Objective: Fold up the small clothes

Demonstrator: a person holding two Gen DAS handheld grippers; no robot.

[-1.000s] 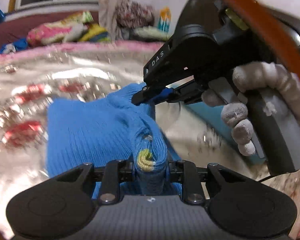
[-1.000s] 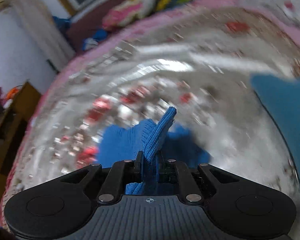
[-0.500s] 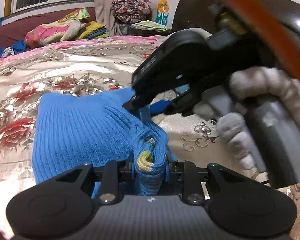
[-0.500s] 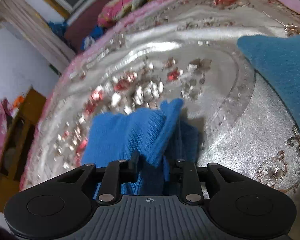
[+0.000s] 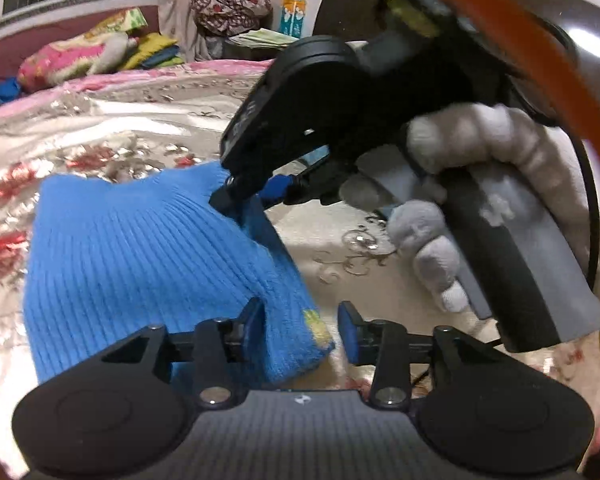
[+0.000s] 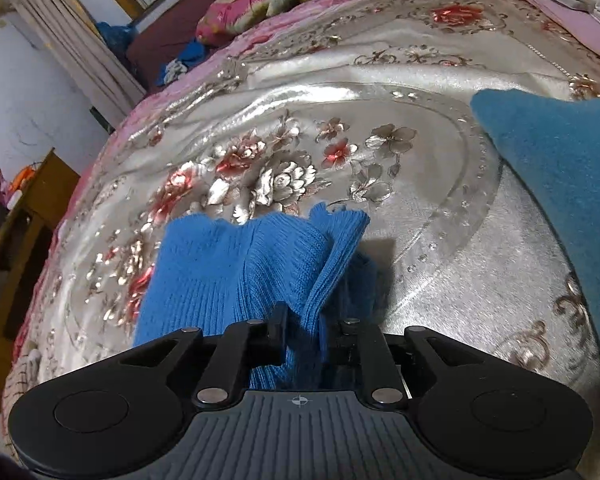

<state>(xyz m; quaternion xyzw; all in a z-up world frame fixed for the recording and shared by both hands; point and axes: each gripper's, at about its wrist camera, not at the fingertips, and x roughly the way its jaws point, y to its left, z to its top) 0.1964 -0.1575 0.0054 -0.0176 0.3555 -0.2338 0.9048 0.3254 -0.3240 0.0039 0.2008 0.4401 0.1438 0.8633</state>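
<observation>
A small bright-blue ribbed knit garment [image 5: 140, 264] lies folded on the floral satin bedspread [image 5: 100, 128]; a yellow patch shows on its near corner. My left gripper [image 5: 303, 330] is open, its jaws standing apart on either side of that near corner. My right gripper [image 6: 308, 330] is open too, with a raised fold of the garment [image 6: 236, 272] lying loosely between its jaws. In the left wrist view the right gripper [image 5: 256, 196] sits at the garment's far right corner, held by a gloved hand.
A darker teal cloth [image 6: 560, 168] lies at the right on the bedspread [image 6: 380, 80]. Pillows and piled clothes [image 5: 100, 52] sit at the far edge by the window. A wooden cabinet [image 6: 20, 232] stands left of the bed.
Both grippers have opened and let go of the blue garment. The garment has come down onto the bed, and its near corner has slipped out of the left jaws.
</observation>
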